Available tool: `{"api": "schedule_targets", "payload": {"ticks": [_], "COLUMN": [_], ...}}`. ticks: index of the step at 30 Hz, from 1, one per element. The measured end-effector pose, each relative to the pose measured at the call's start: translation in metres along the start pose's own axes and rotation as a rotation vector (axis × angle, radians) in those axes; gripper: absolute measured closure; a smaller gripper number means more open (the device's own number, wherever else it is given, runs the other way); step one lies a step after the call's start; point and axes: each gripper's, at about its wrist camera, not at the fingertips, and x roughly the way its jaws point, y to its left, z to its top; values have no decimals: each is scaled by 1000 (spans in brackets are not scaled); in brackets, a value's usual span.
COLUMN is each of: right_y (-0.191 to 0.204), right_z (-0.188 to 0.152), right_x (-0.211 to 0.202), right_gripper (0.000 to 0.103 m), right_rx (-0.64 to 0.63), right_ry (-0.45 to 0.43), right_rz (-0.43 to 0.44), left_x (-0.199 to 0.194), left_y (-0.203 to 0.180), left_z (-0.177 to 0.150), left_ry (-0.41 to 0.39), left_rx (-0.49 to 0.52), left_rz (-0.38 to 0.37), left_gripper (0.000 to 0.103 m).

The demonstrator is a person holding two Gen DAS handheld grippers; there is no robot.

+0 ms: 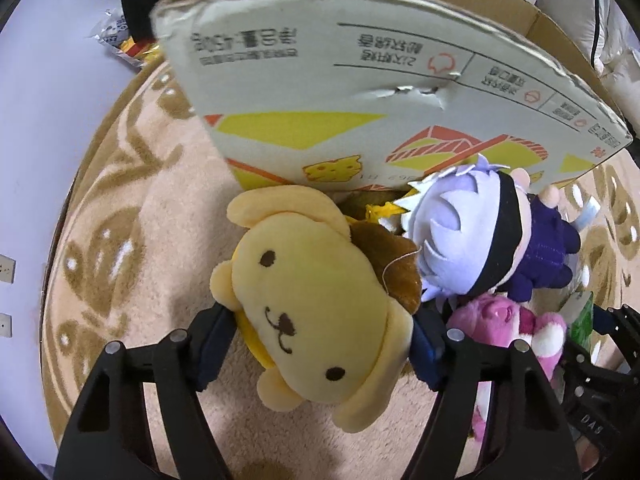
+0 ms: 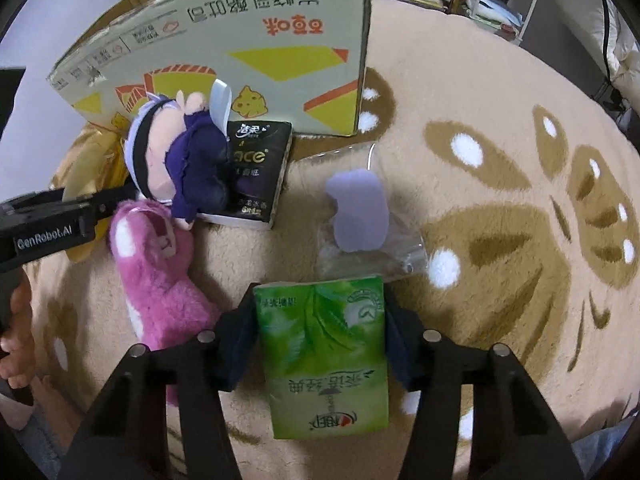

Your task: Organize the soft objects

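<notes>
The fingers [image 1: 218, 344] of the left gripper [image 1: 328, 344] press on both sides of a yellow dog plush [image 1: 316, 320], clamped on its head. The fingers [image 2: 236, 348] of the right gripper [image 2: 320, 344] are clamped on a green tissue pack [image 2: 326, 352]. Both things lie on a beige rug [image 2: 500, 160] on the floor, near its middle. Just beside the dog plush are a pink bear plush [image 2: 160, 276] and a white-haired doll [image 1: 480, 240], the doll leaning on a black tissue pack [image 2: 258, 172]. A cardboard box [image 2: 248, 48] stands behind them. A clear bag [image 2: 360, 216] with a lilac piece lies just beyond the green pack.
</notes>
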Motion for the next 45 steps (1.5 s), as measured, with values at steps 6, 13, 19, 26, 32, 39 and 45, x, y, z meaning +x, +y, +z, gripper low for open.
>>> {"api": "schedule_targets", "payload": {"ticks": [6, 13, 19, 26, 32, 39, 45], "right_y": [-6, -8, -10, -2, 1, -2, -1], "right_z": [4, 11, 14, 14, 19, 32, 48], "right_x": [-16, -61, -93, -124, -140, -147, -147], "right_gripper": [46, 46, 46, 46, 46, 46, 46], "right_rx": [33, 21, -1, -24, -40, -39, -57], "right_ry": [-71, -276, -440, -602, -684, -729, -752], "right_rz": [32, 82, 88, 107, 117, 120, 120], "left_x": [-24, -56, -95, -134, -155, -171, -185], "left_y": [8, 13, 7, 2, -5, -7, -9], "left_z": [-10, -20, -30, -36, -42, -39, -25], "left_ry": [-51, -140, -289, -462, -560, -658, -721], "left_rx": [-18, -37, -32, -28, -19, -9, 0], "left_rz": [2, 10, 28, 32, 47, 66, 56], "left_gripper": [29, 29, 29, 29, 29, 28, 28]}}
